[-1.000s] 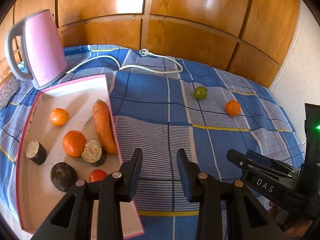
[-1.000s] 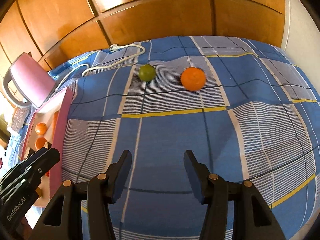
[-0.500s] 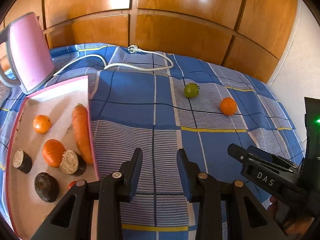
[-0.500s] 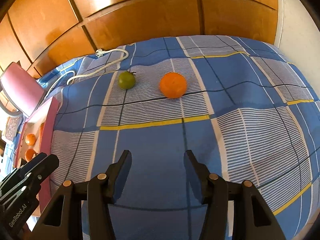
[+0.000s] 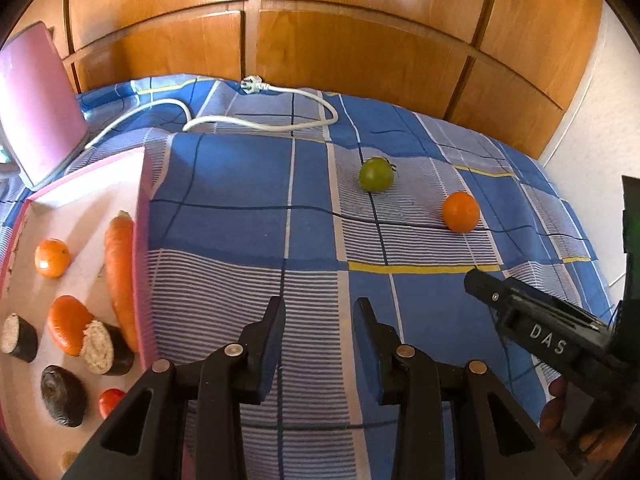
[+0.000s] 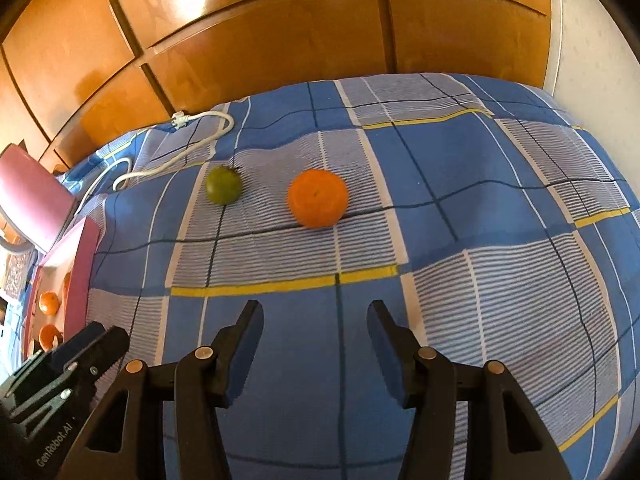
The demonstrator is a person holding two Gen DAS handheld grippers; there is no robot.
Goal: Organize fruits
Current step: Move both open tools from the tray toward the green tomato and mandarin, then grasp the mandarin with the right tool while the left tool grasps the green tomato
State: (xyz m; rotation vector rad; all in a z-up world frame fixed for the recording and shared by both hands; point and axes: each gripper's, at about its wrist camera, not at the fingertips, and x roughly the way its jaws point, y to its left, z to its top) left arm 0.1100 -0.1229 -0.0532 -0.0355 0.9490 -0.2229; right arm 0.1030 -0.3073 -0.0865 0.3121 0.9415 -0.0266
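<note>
An orange (image 6: 318, 199) and a green round fruit (image 6: 223, 185) lie on the blue checked cloth (image 6: 440, 280), ahead of my right gripper (image 6: 315, 312), which is open and empty. Both also show in the left wrist view, the orange (image 5: 461, 212) and the green fruit (image 5: 376, 174). My left gripper (image 5: 320, 312) is open and empty over the cloth, right of the pink tray (image 5: 142, 240). The tray holds a carrot (image 5: 120, 272), two oranges (image 5: 52, 258), an avocado (image 5: 64, 396), cut dark pieces (image 5: 106, 346) and a small red fruit (image 5: 110, 400).
A pink kettle (image 5: 38, 104) stands at the far left behind the tray. Its white cord and plug (image 5: 256, 120) lie across the back of the cloth. Wooden panels (image 5: 360, 40) rise behind. A white wall (image 5: 600, 140) borders the right side.
Both grippers have moved forward and turned right. The orange and green fruit look nearer, and the tray and kettle have slid left in both views. Both grippers stay open.
</note>
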